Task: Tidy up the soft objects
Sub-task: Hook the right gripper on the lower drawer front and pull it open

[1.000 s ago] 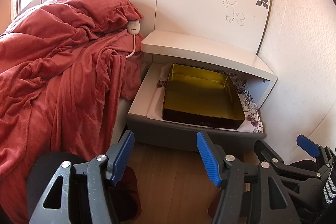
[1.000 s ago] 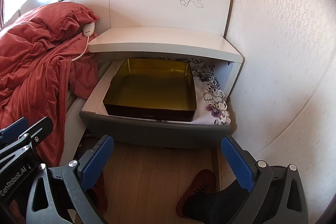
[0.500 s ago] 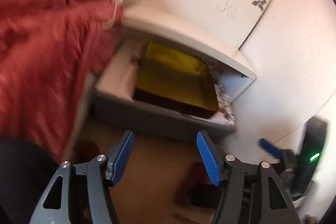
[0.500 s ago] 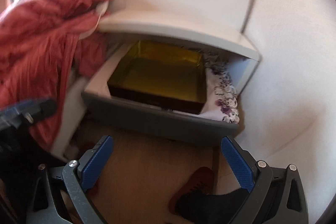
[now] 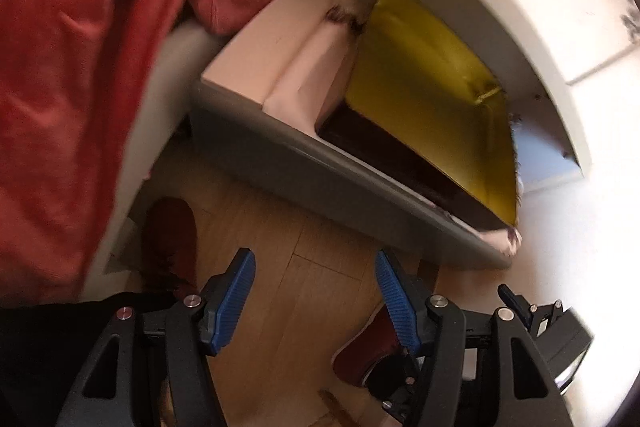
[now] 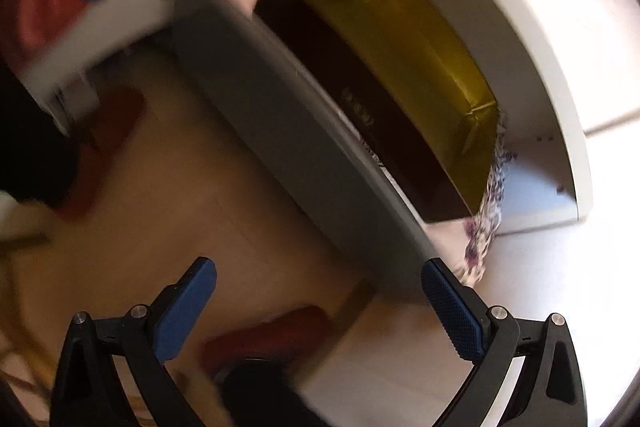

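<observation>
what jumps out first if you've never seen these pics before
The yellow-lined tray sitting in the open grey drawer under the white shelf catches the eye first. Next comes the big red blanket spilling down on the left, above the wooden floor.

1. Red blanket [image 5: 80, 75] cut off by the left-wrist view's top and left edges, blurred.
2. Gold box [image 6: 420, 59]: near wall's print unreadable.
3. Floral liner [image 6: 486, 203] mostly hidden under the box.
</observation>
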Demonstrator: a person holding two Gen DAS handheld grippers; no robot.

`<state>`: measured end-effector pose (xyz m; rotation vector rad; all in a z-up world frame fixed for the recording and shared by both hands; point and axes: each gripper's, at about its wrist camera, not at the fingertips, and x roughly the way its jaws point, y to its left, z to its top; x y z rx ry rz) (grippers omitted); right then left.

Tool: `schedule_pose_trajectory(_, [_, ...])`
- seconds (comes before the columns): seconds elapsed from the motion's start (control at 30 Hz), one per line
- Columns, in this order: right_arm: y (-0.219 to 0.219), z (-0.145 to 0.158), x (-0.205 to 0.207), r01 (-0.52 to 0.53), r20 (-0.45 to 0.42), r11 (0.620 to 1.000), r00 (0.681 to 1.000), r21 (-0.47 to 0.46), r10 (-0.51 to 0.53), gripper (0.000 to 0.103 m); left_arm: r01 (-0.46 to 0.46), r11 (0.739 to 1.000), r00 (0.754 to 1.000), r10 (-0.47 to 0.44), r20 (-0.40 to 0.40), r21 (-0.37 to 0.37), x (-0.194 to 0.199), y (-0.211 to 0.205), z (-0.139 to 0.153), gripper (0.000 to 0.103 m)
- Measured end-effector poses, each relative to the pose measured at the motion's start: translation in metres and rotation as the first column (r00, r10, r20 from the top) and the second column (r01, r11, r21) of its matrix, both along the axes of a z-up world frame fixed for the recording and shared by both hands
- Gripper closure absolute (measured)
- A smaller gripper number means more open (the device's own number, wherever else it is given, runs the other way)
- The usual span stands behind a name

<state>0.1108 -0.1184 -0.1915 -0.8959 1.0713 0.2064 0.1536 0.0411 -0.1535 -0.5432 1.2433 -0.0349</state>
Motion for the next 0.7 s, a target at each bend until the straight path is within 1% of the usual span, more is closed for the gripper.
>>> schedule_pose_trajectory(0.13, [-0.003,-0.034,0.021,-0.039,0.005,0.991,0.999,-0.126,0.04,0.0,-0.028,1.0,0.999,0.028,-0.027,-0.007,0.025,-0.007,-0.024,0.039])
schedule_pose_trajectory(0.2, [-0.006,-0.046,0.029,-0.057,-0.002,0.984,0.998,-0.166,0.057,0.0,-0.053,0.998,0.998,0.052,-0.035,-0.021,0.034,-0.007,-0.032,0.037])
schedule_pose_trajectory(0.3, [-0.008,-0.06,0.038,-0.076,-0.009,0.978,0.997,-0.194,0.076,0.0,-0.082,0.997,0.994,0.081,-0.07,-0.015,0.042,-0.006,-0.049,0.036])
schedule_pose_trajectory(0.37, [-0.011,-0.066,0.046,-0.079,-0.009,0.974,0.997,-0.21,0.079,0.0,-0.102,0.995,0.992,0.101,-0.077,-0.019,0.046,-0.004,-0.058,0.036])
schedule_pose_trajectory(0.47, [-0.009,-0.072,0.048,-0.06,0.015,0.975,0.998,-0.215,0.065,0.0,-0.129,0.991,0.991,0.127,-0.049,-0.029,0.045,0.002,-0.063,0.036])
schedule_pose_trajectory(0.63, [-0.005,-0.073,0.046,-0.065,0.044,0.969,0.996,-0.239,0.078,0.0,-0.162,0.987,0.986,0.16,-0.051,-0.022,0.053,0.005,-0.072,0.036])
schedule_pose_trajectory(0.7, [-0.002,-0.073,0.047,-0.084,0.041,0.959,0.994,-0.27,0.099,0.0,-0.168,0.985,0.985,0.167,-0.038,-0.024,0.057,0.007,-0.073,0.032])
